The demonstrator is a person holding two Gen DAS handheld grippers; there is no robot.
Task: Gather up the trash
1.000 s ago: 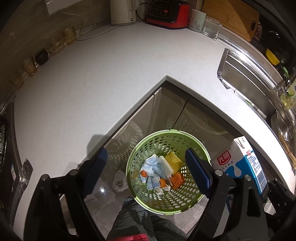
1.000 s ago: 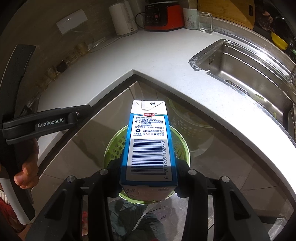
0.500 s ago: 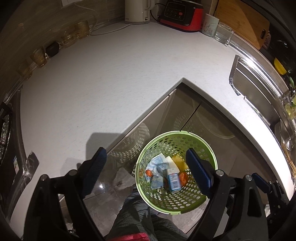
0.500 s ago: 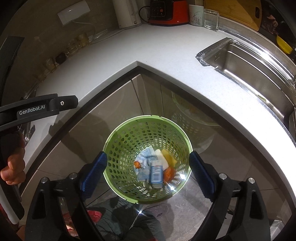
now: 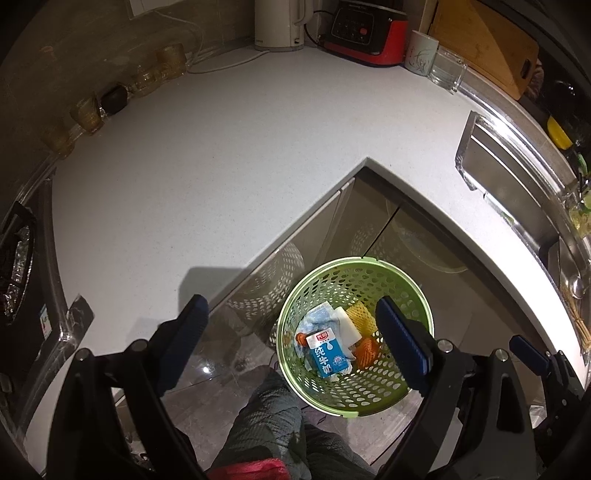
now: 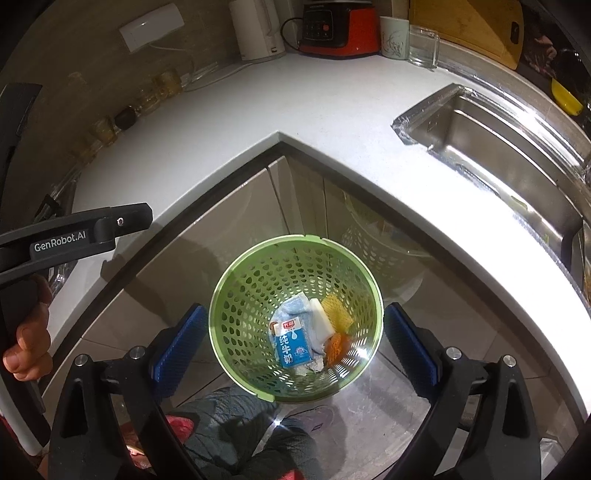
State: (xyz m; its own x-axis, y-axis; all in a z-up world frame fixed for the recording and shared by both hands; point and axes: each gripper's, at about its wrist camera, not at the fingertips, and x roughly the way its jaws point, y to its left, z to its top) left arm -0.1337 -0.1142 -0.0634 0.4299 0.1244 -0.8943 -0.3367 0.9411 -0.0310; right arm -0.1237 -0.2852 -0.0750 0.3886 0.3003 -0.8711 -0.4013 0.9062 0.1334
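Note:
A green perforated trash basket point(image 5: 417, 295) point(image 6: 236, 295) stands on the floor below the counter's inner corner. Inside it lies a blue and white milk carton point(image 5: 327, 352) point(image 6: 292, 344) on top of blue paper, a white piece, and yellow and orange foam nets. My left gripper point(image 5: 291, 343) is open and empty, held above the basket's left side. My right gripper point(image 6: 293, 349) is open and empty, straight above the basket. The left gripper's body point(image 6: 74, 238) shows at the left of the right wrist view.
A white L-shaped counter point(image 5: 221, 166) wraps around the basket. A steel sink point(image 6: 498, 147) is at the right. A kettle point(image 5: 279, 24), a red appliance point(image 5: 365, 29), a cup, a glass and a cutting board stand at the back. Small jars line the left wall. The person's legs are below.
A second ago my right gripper was shut on the milk carton above the basket. It opened and the carton fell into the basket, where it now lies flat.

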